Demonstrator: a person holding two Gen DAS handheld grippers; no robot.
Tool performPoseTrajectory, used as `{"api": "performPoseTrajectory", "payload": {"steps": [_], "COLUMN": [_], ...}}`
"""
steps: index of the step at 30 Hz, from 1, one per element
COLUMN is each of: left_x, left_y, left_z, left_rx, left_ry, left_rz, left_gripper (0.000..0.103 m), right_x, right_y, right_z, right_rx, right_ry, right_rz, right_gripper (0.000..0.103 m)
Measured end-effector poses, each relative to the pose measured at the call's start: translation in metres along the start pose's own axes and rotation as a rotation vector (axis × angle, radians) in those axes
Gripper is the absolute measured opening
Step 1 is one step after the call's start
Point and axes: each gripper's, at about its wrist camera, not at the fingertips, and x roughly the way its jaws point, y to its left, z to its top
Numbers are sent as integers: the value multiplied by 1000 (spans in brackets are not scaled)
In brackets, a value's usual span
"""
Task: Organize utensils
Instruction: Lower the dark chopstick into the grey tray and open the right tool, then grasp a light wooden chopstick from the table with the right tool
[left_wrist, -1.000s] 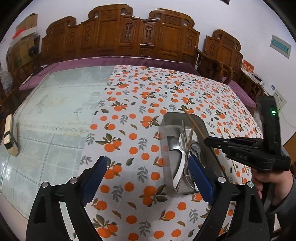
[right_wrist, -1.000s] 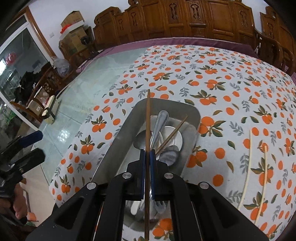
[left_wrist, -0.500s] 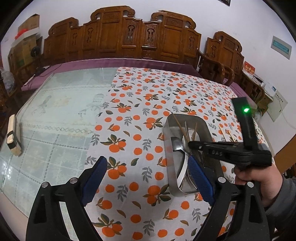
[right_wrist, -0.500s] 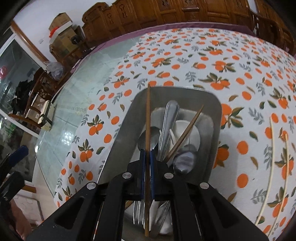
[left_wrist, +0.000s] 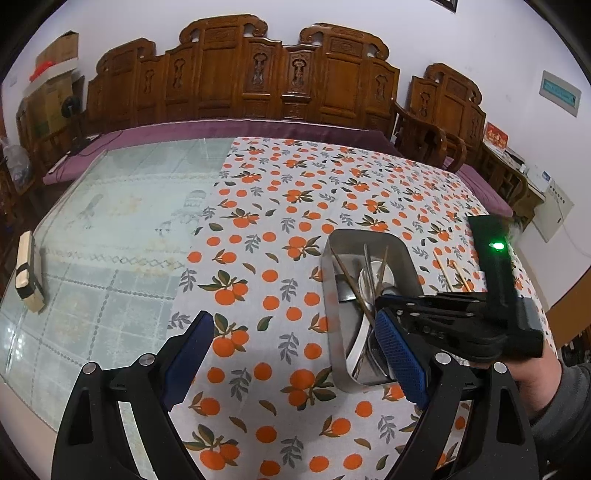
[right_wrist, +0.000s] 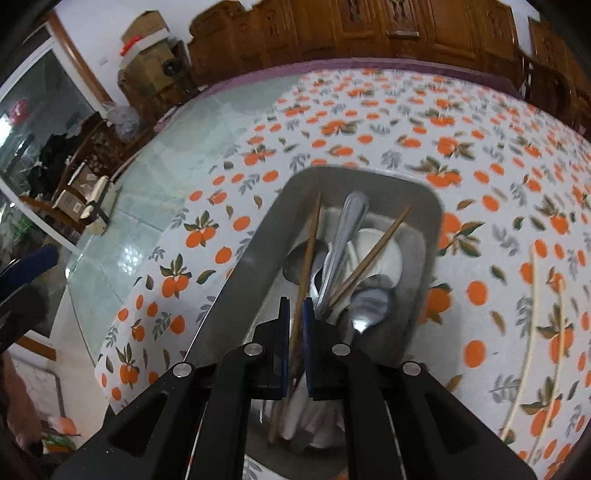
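The right gripper (right_wrist: 295, 314), its fingers slightly parted around a brown wooden chopstick (right_wrist: 308, 254), hovers over the rectangular steel tray (right_wrist: 240, 273), while the left gripper (left_wrist: 295, 350) gapes empty.

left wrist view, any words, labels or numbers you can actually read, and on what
None can be read for certain.
Wall sign: pale panel with a teal strip, lettering too small.
Red card on the side cabinet: gold characters, blurred.
Right gripper body: small raised marking, not legible.
Cardboard boxes: no print legible.
Right wrist view: motion blurred, nothing readable.
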Motion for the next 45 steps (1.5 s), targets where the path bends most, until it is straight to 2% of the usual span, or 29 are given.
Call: {"api": "performPoseTrajectory", "payload": {"steps": [4, 6, 10, 12, 20, 24, 33, 43, 45], "left_x": [0, 1, 2, 4, 11, 17, 33, 52, 54], "left_y": [-12, -19, -35, -44, -84, -104, -136, -162, -165], "left_z": [2, 2, 4, 5, 4, 3, -1, -7, -7], "left_rx": [10, 17, 29, 36, 79, 105, 134, 160, 166], "left_ry": [-4, -6, -12, -13, -7, 7, 40, 78, 82], "left_rz": [-7, -11, -21, -27, -72, -93, -124, -135, -136], "left_gripper": [85, 85, 85, 85, 91, 91, 92, 92, 92], "right_x": [-28, -48, -79, -94, -129, -133, -133, -93, -83], "right_y": [-10, -17, -32, -40, -78, -100, -141, -169, -170], "right_z": [-5, -11, -23, -29, -59, -74, -98, -98, -96], "right_rx": [-37, -62, -85, -91, -68, -28, 20, 17, 5], "right_ry": [-45, -73, -112, -129, -149, -138, -99, 15, 33], "right_rz": [-22, -46, -83, -101, -176, -204, -257, -266, -268], "right_gripper": [11, 17, 21, 27, 34, 40, 41, 41, 36]}}
